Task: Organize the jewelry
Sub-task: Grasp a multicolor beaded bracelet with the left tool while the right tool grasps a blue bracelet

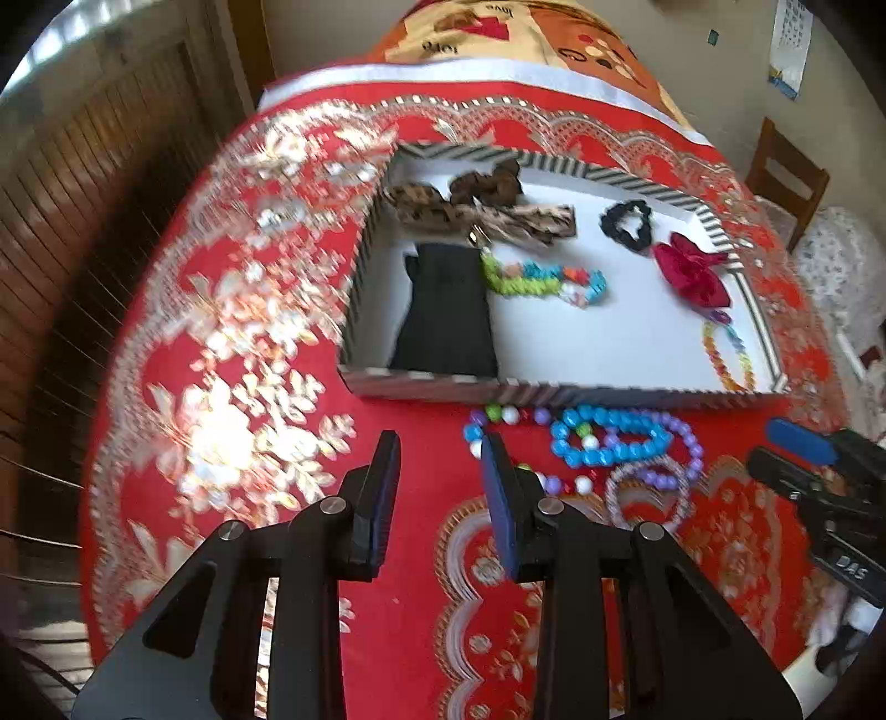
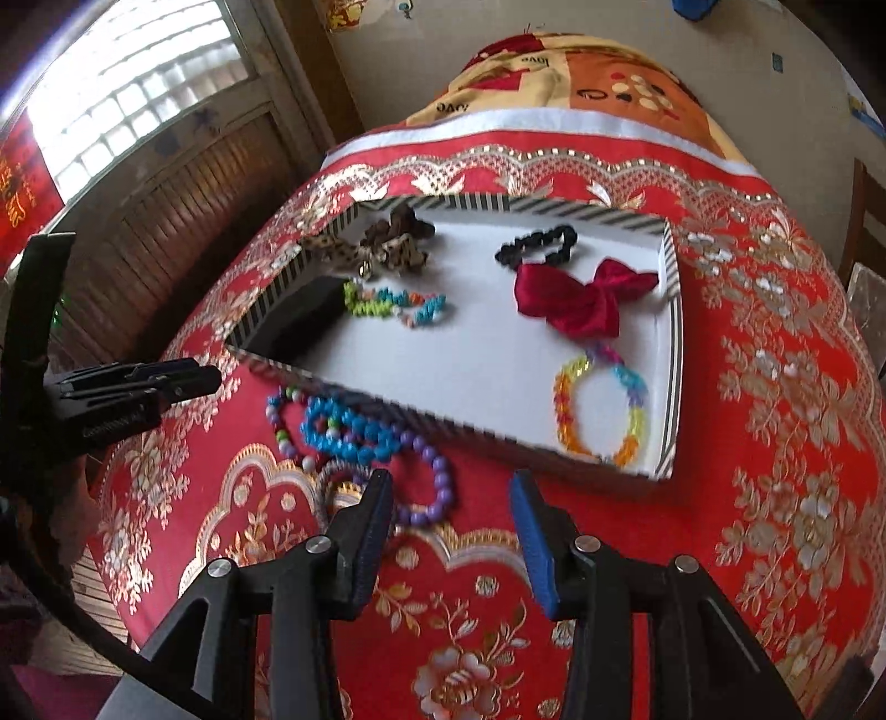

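Note:
A shallow striped-rim tray (image 1: pixel 559 390) (image 2: pixel 487 207) lies on the red cloth. In it are a black pouch (image 1: pixel 446 310), a multicolour bead bracelet (image 1: pixel 545 279) (image 2: pixel 396 304), leopard scrunchies (image 1: pixel 482 213), a black scrunchie (image 1: pixel 628 224) (image 2: pixel 534 246), a red bow (image 1: pixel 692 274) (image 2: pixel 576 299) and a rainbow bracelet (image 1: pixel 728 354) (image 2: pixel 601 412). In front of the tray lies a heap of blue, purple and mixed bead bracelets (image 1: pixel 603 440) (image 2: pixel 354 437). My left gripper (image 1: pixel 440 448) is open and empty, just left of the heap. My right gripper (image 2: pixel 451 490) is open and empty, over the heap's purple beads (image 2: pixel 432 498).
The table has a red and gold floral cloth (image 1: pixel 232 387) (image 2: pixel 775 387). A patterned blanket (image 1: pixel 515 33) lies beyond it. A wooden chair (image 1: pixel 786 177) stands at the right. A slatted wooden wall (image 1: pixel 83 194) is at the left, close to the table edge.

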Available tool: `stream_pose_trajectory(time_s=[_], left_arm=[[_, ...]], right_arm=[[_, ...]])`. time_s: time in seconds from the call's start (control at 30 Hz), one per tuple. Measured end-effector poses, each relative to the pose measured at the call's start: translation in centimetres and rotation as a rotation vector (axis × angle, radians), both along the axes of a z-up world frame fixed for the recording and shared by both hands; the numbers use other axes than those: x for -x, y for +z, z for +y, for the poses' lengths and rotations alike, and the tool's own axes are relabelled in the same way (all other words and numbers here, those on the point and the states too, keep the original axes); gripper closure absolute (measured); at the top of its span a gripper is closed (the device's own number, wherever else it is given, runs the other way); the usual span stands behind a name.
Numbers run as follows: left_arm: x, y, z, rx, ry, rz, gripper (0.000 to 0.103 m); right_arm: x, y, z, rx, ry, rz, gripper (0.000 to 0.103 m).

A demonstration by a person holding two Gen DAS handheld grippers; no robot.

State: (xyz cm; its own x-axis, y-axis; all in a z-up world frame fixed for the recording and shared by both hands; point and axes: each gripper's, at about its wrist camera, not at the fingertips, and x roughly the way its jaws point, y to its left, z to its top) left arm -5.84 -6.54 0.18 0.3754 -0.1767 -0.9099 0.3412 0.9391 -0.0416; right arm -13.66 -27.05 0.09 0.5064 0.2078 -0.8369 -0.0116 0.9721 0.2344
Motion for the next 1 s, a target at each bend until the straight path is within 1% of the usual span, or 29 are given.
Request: stream_pose_trajectory(time_s=[0.17,0.3,0.4,0.5,0.73,0.83,0.97,1.0], left_arm=[[-0.1,-1.5,0.7,0.109,0.003,0.106,0.074],[-0.6,-2.5,1.3,0.153,0.037,0.162,0.074],[-1.2,-3.2,1.7,0.177,0.064,0.199,0.074],[-1.6,-3.5,1.8,0.173,0.083,0.201,0.074],[-2.5,-3.6,1.8,0.168,0.087,0.192,0.074],[-2.9,-3.8,1.7,0.173,0.091,0.194,0.072],[-3.3,-3.9,1.6,0.174,0.092,0.19,0.07],[-3.4,-4.0,1.6,0.179,0.095,0.193,0.068]], right_arm=[[0.1,-1.1,0.4,-0.034,0.012,0.019,0.061],[-0.5,-1.7,0.7,-0.045,0.016,0.032,0.062],[-1.0,-1.6,1.5,-0.109,0.048,0.026,0.062],[-2.1,-1.9,2.0,-0.173,0.054,0.042,0.068],[-4.4,-3.3,2.1,-0.317,0.003,0.085,0.069],[-5.0,-4.0,1.8,-0.374,-0.025,0.121,0.069],[-5.7,-4.7,2.1,-0.371,-0.052,0.16,0.069],[-5.8,-4.7,2.1,-0.368,-0.056,0.161,0.069]])
